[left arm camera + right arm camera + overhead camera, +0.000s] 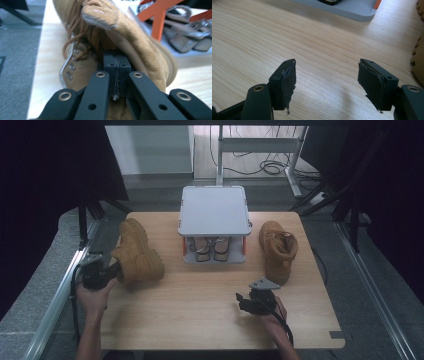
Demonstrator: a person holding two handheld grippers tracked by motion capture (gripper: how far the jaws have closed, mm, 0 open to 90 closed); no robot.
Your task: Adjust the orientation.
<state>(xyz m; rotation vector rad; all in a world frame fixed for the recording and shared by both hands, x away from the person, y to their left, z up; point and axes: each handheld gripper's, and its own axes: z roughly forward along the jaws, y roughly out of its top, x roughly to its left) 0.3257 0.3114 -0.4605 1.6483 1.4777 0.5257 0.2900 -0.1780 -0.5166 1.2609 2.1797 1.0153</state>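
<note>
Table: light wood, everything sits on it. Grey two-tier shoe rack at far centre, top shelf bare, a pair of sandals on the lower tier, so the top looks like the slot for the boots.

Left boot is on the left side of the table, tipped over with the toe toward the rack. My left fingers are pinched together on its collar at the near end, a good handle since the leather there is thin and folds flat. Heavy sole hangs off that grip, so it may swing.

Right boot stands right of the rack, untouched.

My right fingers are wide apart, nothing between them, parked near the right boot at near right, looks like ready for it.
</note>
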